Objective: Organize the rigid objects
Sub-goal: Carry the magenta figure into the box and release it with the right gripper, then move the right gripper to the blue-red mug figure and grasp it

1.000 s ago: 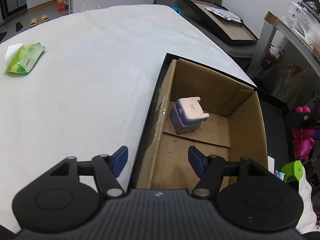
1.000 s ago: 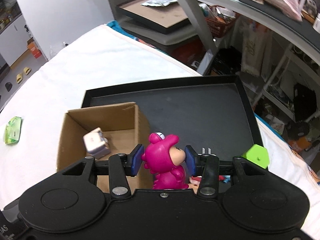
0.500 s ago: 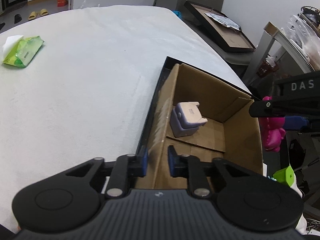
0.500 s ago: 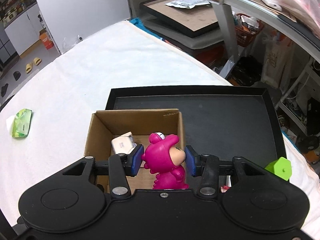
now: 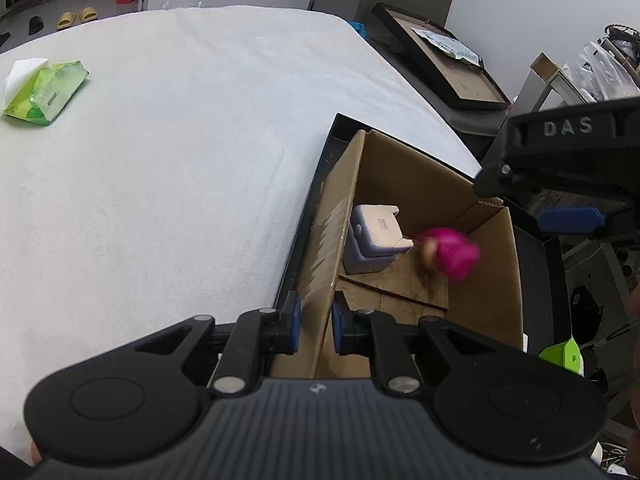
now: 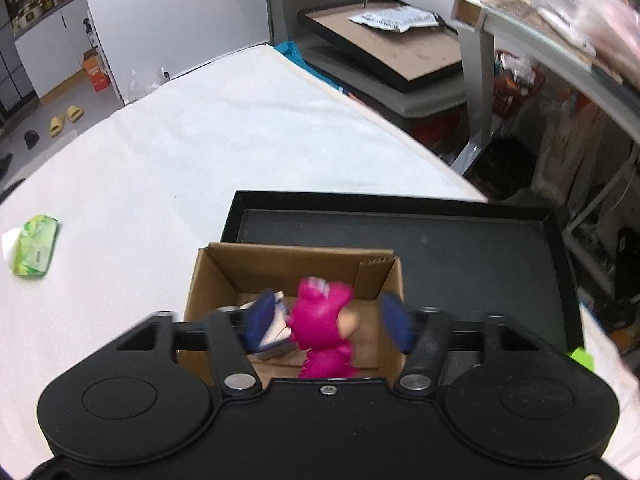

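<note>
While left fingers (image 5: 287, 323) clamp box wall (image 5: 320, 280), right fingers (image 6: 392, 322) opening, toy (image 6: 322, 332) loose.

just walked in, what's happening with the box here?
A person with two handheld grippers is sorting toys into a cardboard box standing in a black tray. The left gripper is clamped on the box's near wall, steadying it. The right gripper is opening over the box, and the pink toy is dropping in beside a small pale toy.

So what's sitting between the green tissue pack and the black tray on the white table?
Nothing: in both wrist views the white tablecloth runs bare from the green tissue pack to the black tray.
</note>
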Demonstrator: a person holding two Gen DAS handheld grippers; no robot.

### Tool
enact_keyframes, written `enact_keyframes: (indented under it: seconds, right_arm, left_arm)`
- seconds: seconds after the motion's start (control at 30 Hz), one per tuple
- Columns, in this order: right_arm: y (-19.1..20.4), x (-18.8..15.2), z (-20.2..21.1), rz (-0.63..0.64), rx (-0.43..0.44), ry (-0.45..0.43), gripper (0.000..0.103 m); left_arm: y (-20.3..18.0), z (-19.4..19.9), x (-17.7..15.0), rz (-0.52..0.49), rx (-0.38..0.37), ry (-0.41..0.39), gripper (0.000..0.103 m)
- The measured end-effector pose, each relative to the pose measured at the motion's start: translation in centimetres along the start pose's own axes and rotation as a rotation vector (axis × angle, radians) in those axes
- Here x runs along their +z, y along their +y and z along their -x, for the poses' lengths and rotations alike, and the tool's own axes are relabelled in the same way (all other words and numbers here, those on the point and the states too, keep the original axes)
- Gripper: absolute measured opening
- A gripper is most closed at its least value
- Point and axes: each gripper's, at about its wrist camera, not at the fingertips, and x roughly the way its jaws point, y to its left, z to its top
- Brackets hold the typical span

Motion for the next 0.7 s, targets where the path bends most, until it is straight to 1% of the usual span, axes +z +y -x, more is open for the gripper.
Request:
enact_keyframes:
  seconds: [0.33, 0.47, 0.7]
  right_arm:
    - [-2.8, -0.7, 0.9, -0.060, 0.003, 0.012, 0.065]
    - [-4.7, -1.2, 1.7, -0.090, -0.001, 0.003, 0.066]
    - [-8.4, -2.5, 2.3, -0.147, -0.008, 0.015, 0.066]
  left_arm:
    - [-0.2, 0.0, 0.0, 0.004, 0.007, 0.001, 0.015]
    - [-0.6, 0.2, -0.1, -0.016, 0.020, -0.014, 0.015]
    - [-1.4, 0.2, -0.3, -0.051, 0.055, -0.022, 0.015]
